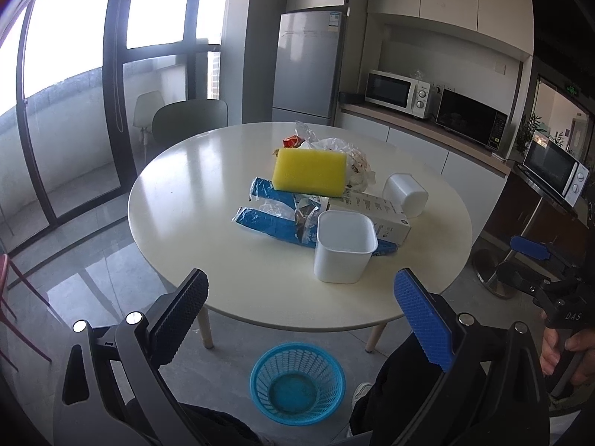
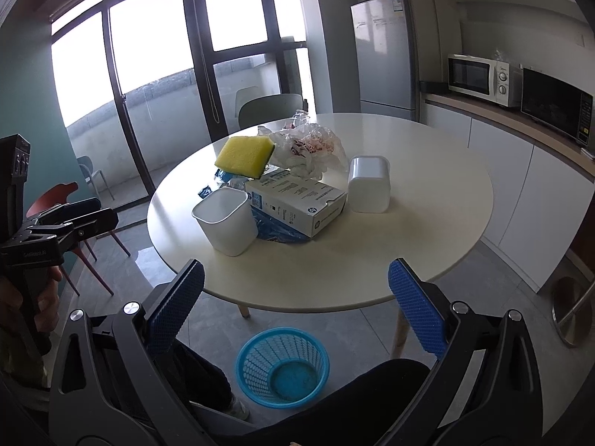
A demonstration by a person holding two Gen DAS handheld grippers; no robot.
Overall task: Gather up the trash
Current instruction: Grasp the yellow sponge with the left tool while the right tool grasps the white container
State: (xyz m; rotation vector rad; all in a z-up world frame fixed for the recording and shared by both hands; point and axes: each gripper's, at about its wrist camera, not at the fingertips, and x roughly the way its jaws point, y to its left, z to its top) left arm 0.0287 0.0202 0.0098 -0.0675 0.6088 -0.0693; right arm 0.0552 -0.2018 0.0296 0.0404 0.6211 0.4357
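Left wrist view shows the left gripper spread wide and empty above the near edge of the round table; the right gripper is likewise spread and empty. Trash sits mid-table: blue wrappers, a cardboard box and a crumpled plastic bag under a yellow sponge. Reaching past the upright white tub risks toppling it, and light wrappers may miss the blue basket on the floor.

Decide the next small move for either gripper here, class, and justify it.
Probably reach the left gripper forward to the upright white tub nearest the table edge: both grippers are open and empty, and the blue basket on the floor holds nothing yet.
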